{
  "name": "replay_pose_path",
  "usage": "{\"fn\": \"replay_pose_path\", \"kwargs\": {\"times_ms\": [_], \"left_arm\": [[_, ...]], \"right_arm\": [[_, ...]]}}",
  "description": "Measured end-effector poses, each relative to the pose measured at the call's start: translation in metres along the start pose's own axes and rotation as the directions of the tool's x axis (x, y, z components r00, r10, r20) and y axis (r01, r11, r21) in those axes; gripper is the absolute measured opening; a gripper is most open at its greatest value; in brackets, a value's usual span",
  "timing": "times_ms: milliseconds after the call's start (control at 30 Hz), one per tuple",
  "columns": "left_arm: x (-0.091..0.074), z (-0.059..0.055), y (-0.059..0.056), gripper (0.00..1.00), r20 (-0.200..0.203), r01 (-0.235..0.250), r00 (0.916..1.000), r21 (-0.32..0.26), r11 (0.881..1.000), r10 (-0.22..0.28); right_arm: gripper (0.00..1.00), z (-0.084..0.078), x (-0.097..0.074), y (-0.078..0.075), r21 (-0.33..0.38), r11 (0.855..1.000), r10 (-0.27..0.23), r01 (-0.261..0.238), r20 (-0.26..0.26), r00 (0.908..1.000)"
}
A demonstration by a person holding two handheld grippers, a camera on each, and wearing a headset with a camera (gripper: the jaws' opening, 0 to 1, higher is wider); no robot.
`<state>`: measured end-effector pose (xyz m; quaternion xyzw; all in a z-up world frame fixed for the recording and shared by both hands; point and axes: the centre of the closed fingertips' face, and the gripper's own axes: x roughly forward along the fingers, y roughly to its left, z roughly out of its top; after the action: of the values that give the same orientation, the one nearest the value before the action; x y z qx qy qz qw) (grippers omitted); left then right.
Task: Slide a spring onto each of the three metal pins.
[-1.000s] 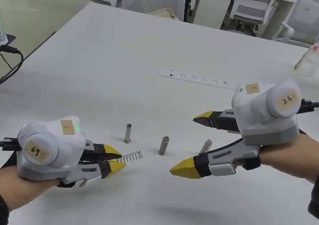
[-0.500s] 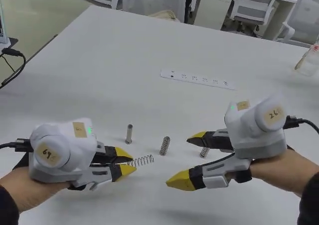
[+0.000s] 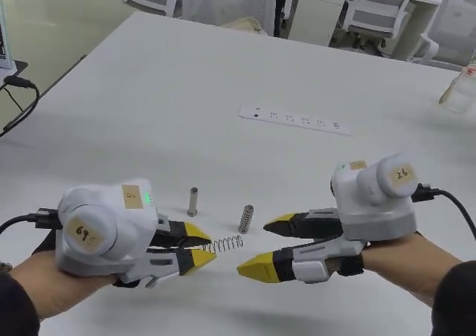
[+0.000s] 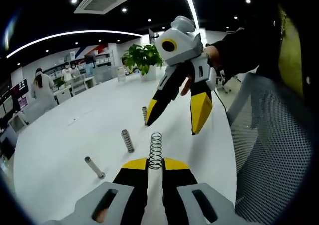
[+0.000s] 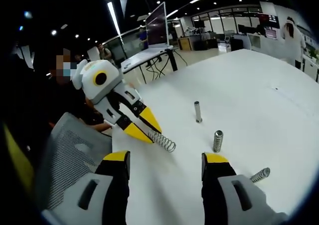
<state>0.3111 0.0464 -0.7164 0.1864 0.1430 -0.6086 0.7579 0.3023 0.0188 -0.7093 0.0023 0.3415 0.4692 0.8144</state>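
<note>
— Any writing to read?
— A round sticker [image 3: 84,234] on the left gripper [image 3: 204,247] reads "69". The other sticker [image 3: 401,174], on the right gripper [image 3: 260,247], reads "26".
— And the tan tags [image 3: 132,196] on top?
— Too small to read.

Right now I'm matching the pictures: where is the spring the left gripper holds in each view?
Head view: spring bottom centre, in the left gripper.
Left gripper view: spring centre, pointing up.
Right gripper view: spring left of centre.
Landmark: bare pin.
</note>
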Motion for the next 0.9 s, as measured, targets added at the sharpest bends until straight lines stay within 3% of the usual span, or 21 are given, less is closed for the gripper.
{"fn": "replay_pose_path", "kwargs": {"times_ms": [267,600,900], "left_arm": [[0.0,0.01,-0.008,0.03,0.019,0.018,0.9996,0.023,1.0,-0.019],[0.0,0.017,-0.014,0.03,0.037,0.033,0.9987,0.039,0.999,-0.035],[0.002,0.018,-0.017,0.03,0.035,0.047,0.9982,0.051,0.998,-0.049]], "right_arm": [[0.45,0.005,0.001,0.005,0.066,0.997,0.044,-0.047,0.038,0.9983],[0.28,0.001,0.002,0.014,0.095,0.991,0.09,-0.092,0.019,0.9957],[0.19,-0.001,0.0,0.018,0.107,0.988,0.109,-0.109,0.008,0.9941]]}}
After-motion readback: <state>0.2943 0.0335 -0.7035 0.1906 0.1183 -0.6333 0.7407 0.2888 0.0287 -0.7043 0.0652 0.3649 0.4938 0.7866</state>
